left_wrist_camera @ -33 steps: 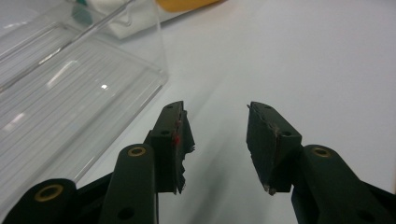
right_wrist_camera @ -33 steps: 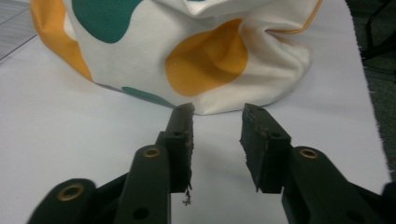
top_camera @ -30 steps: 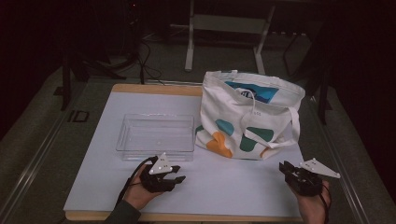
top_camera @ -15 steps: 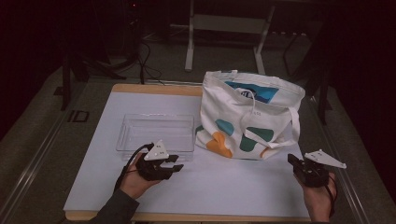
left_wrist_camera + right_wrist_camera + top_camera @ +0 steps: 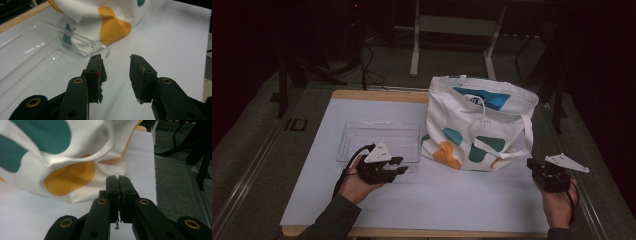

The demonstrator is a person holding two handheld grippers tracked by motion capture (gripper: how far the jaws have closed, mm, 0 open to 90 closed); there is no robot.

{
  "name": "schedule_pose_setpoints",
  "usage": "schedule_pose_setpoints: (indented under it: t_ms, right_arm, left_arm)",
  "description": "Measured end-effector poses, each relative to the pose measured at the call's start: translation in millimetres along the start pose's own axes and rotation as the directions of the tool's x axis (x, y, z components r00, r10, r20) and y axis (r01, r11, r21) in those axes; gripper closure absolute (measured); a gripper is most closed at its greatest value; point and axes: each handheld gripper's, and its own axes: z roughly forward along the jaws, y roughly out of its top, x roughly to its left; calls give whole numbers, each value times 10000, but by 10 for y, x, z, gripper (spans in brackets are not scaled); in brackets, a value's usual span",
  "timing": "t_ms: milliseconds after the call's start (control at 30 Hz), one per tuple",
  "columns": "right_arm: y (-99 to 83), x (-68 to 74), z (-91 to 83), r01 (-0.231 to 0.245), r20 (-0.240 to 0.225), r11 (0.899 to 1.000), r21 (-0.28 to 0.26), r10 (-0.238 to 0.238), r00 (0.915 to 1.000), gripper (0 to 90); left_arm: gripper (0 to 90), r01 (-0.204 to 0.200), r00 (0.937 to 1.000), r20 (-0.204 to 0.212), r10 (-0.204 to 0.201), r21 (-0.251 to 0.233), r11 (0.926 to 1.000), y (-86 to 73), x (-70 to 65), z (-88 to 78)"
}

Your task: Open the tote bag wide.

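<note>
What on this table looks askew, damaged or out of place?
The tote bag slumps, creased, its bottom corner touching the clear tray. The pads of the left gripper look frayed and chipped. Nothing is spilled.

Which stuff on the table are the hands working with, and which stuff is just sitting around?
Part of the job:
- cloth bag, standing on the table
- clear tray, next to the bag
- left tool, open, nothing in it
- right tool, shut, nothing in it

Just sitting around:
- white table cover
- metal stand on the floor behind
- cables on the floor
</note>
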Motion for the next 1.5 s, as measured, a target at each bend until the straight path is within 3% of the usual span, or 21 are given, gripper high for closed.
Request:
schedule_pose_setpoints:
  t_ms: [200, 467, 567, 733, 867, 1033, 1267, 1500]
  right_arm:
    - [149, -69, 23, 110, 128, 9999, -25, -109, 9999, 868]
    - [254, -79, 85, 134, 115, 9996, -230, -132, 9998, 853]
    - [285, -88, 112, -85, -12, 9995, -289, 85, 10000, 866]
    - [343, -56, 142, -54, -288, 9996, -293, 45, 9996, 874]
    - [398, -40, 188, -271, -686, 9994, -219, 255, 9973, 834]
    - [478, -72, 256, -1006, -1081, 9947, -234, 975, 9893, 783]
    - [569, -108, 382, -1402, -1142, 9900, 140, 1409, 9834, 723]
    - [620, -184, 480, -2239, -1767, 9739, 371, 2269, 9578, 606]
  left_arm:
    - [632, -96, 9999, 57, 95, 123, 9999, 123, 70, 45]
    - [592, -185, 9996, -212, 189, 216, 9996, 203, 125, 120]
    - [583, -199, 9993, -299, 205, 206, 9996, 250, 158, 132]
    - [570, -139, 9987, -482, 147, 175, 9998, 336, 229, 124]
    - [565, -141, 9982, -582, 149, 138, 9998, 410, 282, 124]
    - [557, -200, 9965, -807, 208, 108, 9997, 493, 336, 150]
    - [533, -194, 9959, -879, 209, 174, 9997, 557, 417, 224]
    - [504, -221, 9946, -1003, 251, 304, 9993, 608, 464, 300]
